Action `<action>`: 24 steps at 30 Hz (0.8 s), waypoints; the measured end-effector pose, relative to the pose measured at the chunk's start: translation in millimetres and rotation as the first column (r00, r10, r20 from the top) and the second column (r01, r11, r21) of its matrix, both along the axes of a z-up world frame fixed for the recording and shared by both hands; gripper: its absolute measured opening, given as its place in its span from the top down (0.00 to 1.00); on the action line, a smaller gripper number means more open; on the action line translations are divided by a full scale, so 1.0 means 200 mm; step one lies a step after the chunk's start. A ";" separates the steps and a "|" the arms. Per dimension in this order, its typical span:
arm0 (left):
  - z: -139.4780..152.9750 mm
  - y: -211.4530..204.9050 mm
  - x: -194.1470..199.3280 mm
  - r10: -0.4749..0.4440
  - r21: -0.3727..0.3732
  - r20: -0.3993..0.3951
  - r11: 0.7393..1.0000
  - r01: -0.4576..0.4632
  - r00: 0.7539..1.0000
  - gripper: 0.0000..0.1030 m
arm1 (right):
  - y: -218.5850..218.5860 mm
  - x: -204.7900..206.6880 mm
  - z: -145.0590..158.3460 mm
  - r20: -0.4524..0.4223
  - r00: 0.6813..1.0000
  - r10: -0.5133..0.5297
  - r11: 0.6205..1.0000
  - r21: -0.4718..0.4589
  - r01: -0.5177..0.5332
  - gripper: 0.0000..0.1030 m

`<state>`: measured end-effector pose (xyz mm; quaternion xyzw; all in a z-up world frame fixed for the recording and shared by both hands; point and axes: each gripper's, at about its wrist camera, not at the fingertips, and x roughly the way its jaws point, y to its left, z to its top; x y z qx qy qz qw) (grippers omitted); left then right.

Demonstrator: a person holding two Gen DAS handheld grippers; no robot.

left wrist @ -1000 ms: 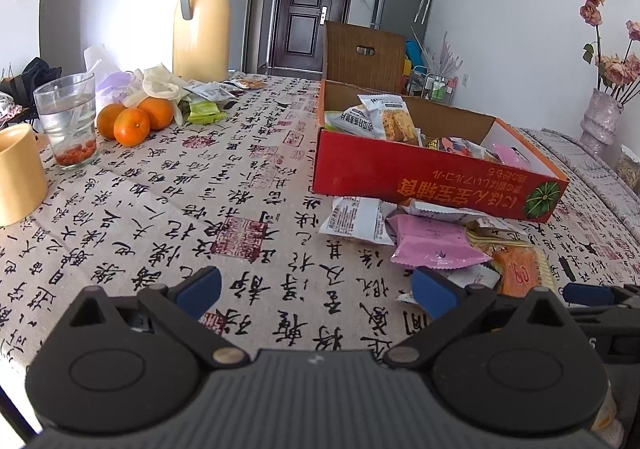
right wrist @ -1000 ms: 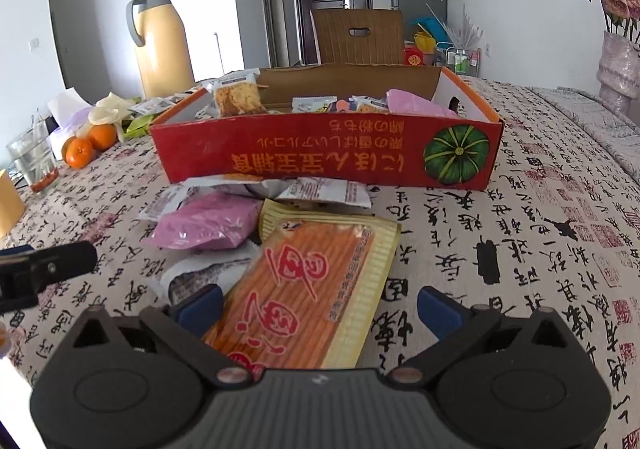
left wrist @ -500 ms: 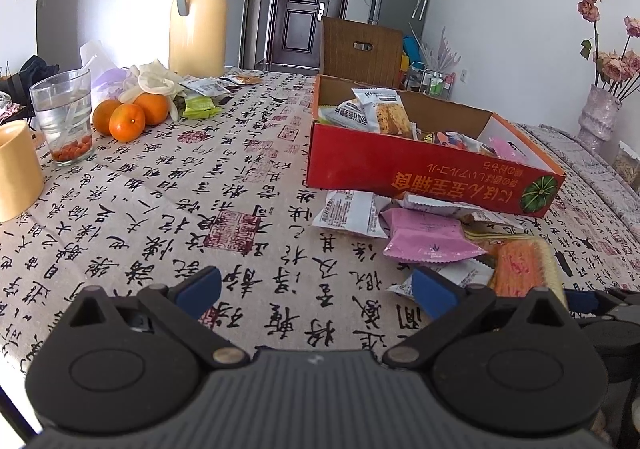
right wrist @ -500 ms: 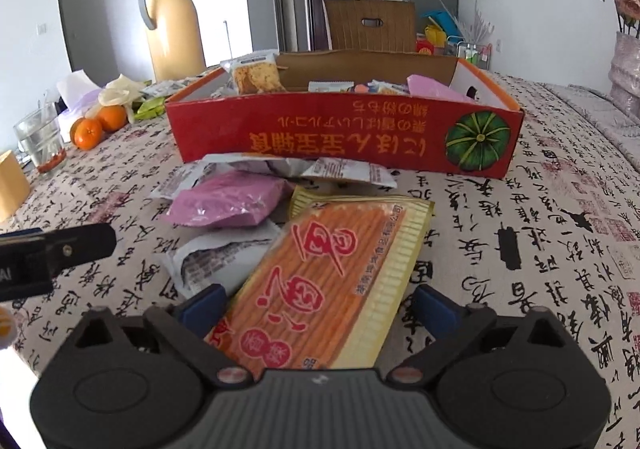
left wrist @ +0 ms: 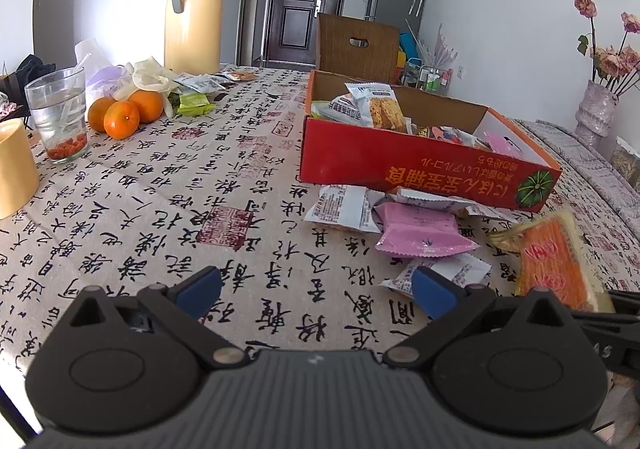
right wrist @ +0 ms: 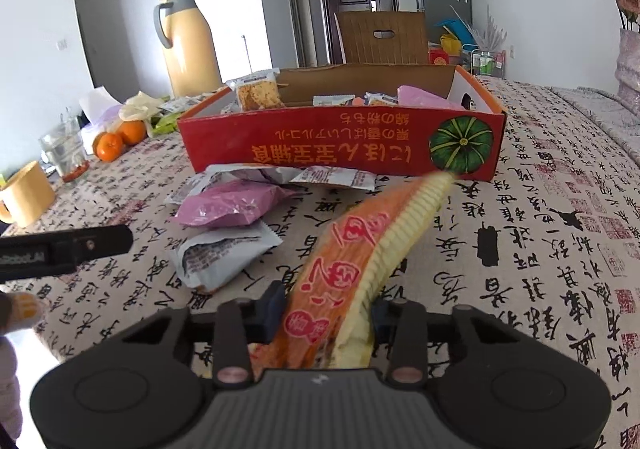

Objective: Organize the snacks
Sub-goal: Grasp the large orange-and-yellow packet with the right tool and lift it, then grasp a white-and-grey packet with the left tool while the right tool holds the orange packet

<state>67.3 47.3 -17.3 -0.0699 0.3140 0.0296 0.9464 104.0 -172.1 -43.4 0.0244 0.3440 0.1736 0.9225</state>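
Observation:
My right gripper (right wrist: 326, 307) has its jaws closing on the near end of a long orange-and-yellow snack packet (right wrist: 360, 245), which is squeezed and tilted up toward the red cardboard box (right wrist: 340, 145). That packet (left wrist: 550, 261) also shows at the right of the left wrist view. The box (left wrist: 420, 165) holds several snack packs. Loose on the cloth before it lie a pink packet (right wrist: 228, 205), a white packet (right wrist: 224, 253) and other white packs (right wrist: 332, 177). My left gripper (left wrist: 314, 289) is open over bare tablecloth, left of the pile, with nothing between its fingers.
At the far left of the table stand a yellow thermos jug (left wrist: 194, 13), oranges (left wrist: 124, 115), a glass (left wrist: 58, 113), a yellow mug (left wrist: 14, 169) and small packets (left wrist: 196, 83). A chair back (left wrist: 358, 45) is behind the box. A vase of flowers (left wrist: 596, 109) stands at the right.
My right gripper's jaws came together on the orange packet, which was lying flat and now stands squeezed and tilted up. The left gripper has stayed where it was.

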 end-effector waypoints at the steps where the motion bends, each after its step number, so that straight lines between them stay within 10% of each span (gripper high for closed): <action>1: 0.00 0.00 0.00 -0.003 0.000 -0.003 1.000 0.003 1.000 0.00 | -0.01 0.00 0.01 0.004 1.000 -0.004 1.000 0.008 0.004 0.74; 24: -0.12 -0.28 0.26 -0.143 0.015 -0.103 0.989 0.145 0.984 0.00 | -0.30 -0.02 0.08 0.073 0.994 -0.086 0.993 0.090 0.079 0.80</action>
